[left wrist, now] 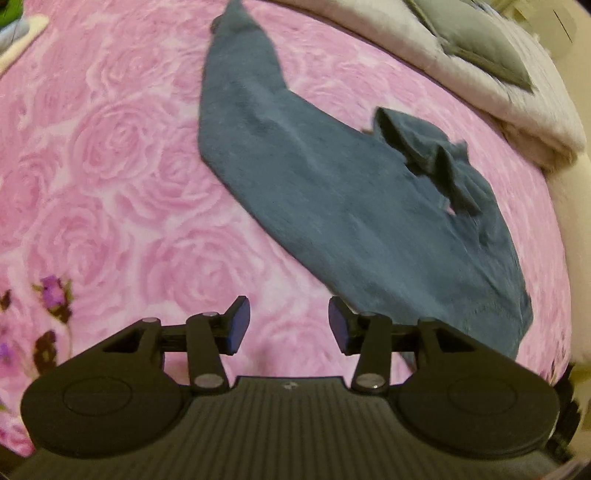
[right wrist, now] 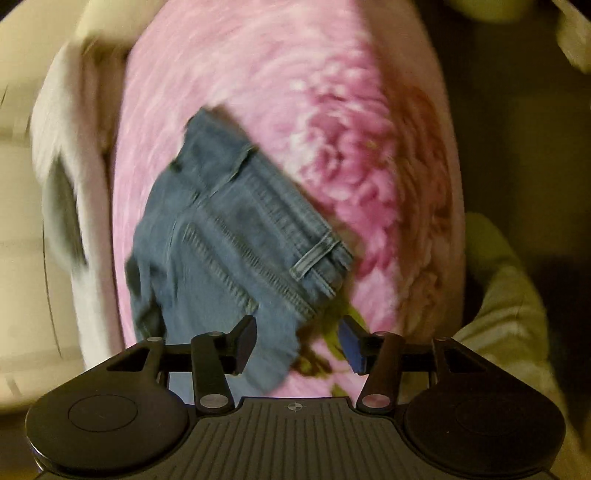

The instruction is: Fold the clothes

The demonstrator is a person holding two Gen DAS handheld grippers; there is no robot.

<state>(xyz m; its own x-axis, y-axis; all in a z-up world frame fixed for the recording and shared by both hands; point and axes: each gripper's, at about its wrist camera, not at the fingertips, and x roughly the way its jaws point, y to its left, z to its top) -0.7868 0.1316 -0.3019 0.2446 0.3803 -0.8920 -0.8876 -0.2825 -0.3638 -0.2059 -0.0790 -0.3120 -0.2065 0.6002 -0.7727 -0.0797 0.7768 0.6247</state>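
A pair of blue jeans (left wrist: 332, 192) lies stretched diagonally across a pink rose-patterned bedspread (left wrist: 122, 155), legs toward the far end, with a bunched fold on its right side. My left gripper (left wrist: 289, 325) hovers open above the bedspread, just left of the jeans' near edge, nothing between its blue pads. In the right wrist view the jeans' waistband end (right wrist: 236, 236) with a belt loop (right wrist: 314, 256) shows, blurred by motion. My right gripper (right wrist: 301, 343) is open over the corner of the denim, its left finger (right wrist: 245, 341) above the cloth.
A beige blanket (left wrist: 480, 74) and a grey pillow (left wrist: 480, 40) lie along the far right of the bed. Green and light fabric (left wrist: 14, 22) sits at the far left corner. The bed's edge and a pale sleeve-like cloth (right wrist: 506, 306) are on the right.
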